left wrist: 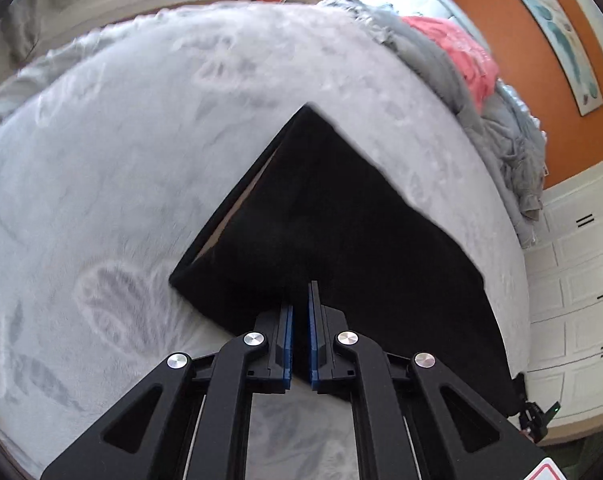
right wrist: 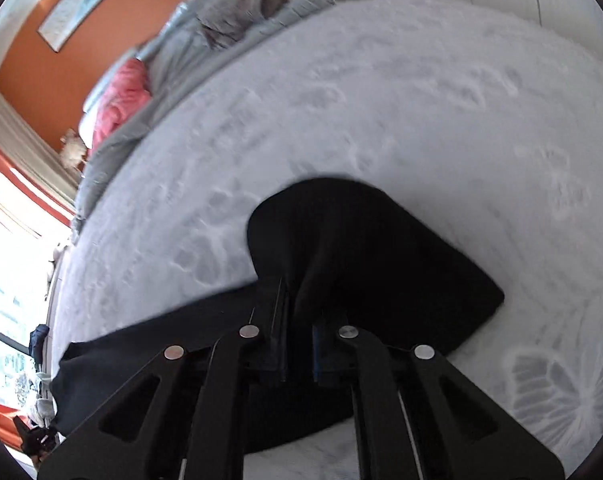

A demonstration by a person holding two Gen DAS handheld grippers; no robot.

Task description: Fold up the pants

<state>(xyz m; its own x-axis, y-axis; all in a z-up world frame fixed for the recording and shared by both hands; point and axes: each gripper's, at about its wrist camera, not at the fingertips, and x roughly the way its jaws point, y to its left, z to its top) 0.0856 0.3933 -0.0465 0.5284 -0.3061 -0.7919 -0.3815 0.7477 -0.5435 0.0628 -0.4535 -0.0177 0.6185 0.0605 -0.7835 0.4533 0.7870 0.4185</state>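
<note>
Black pants (left wrist: 341, 216) lie spread on a pale grey bedspread (left wrist: 141, 140). In the left wrist view, my left gripper (left wrist: 300, 296) is shut on the near edge of the pants, with blue pads (left wrist: 288, 344) close together and dark cloth between them. In the right wrist view, my right gripper (right wrist: 299, 300) is shut on a raised fold of the pants (right wrist: 361, 248), which drapes over and past the fingers. The right fingertips are hidden in the dark cloth.
A heap of grey blankets (left wrist: 481, 120) with a pink one (left wrist: 461, 52) lies along the head of the bed, below an orange wall (left wrist: 521, 60). White drawers (left wrist: 573, 280) stand past the bed's right edge. A bright window (right wrist: 9, 260) is at the left.
</note>
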